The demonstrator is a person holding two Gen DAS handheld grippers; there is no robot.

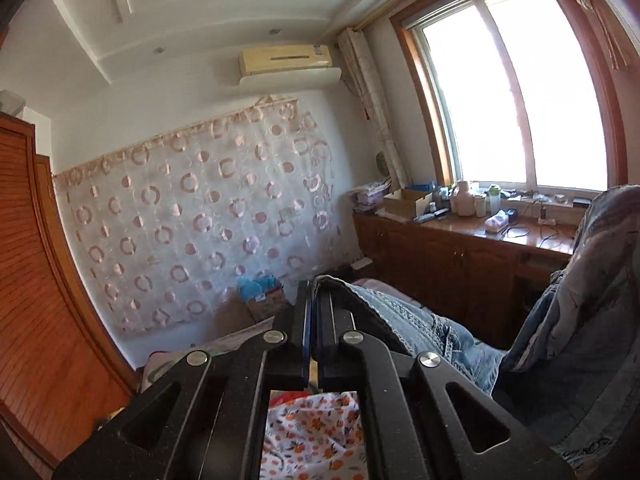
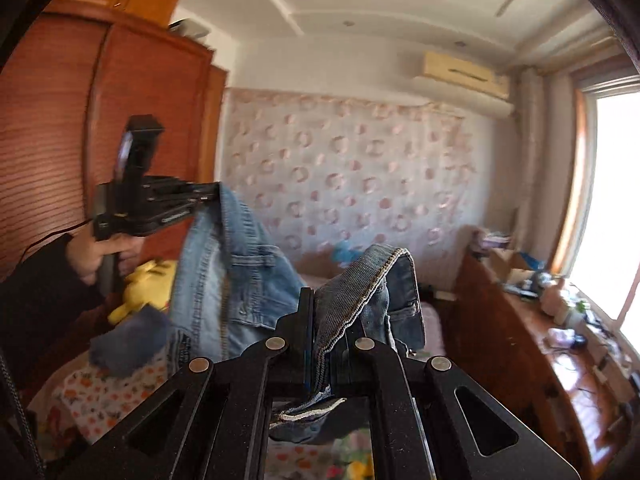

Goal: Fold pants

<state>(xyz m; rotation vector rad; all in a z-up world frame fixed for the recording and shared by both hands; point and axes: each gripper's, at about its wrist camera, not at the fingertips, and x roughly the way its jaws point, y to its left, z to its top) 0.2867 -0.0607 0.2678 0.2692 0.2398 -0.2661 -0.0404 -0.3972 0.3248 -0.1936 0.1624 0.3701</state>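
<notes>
The jeans hang in the air above the bed, strung left to right between the left tongs and right tongs, each clamped tight on one edge.

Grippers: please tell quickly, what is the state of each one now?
Left gripper: shut on the jeans, at an edge.
Right gripper: shut on the jeans, at a stitched hem.
</notes>
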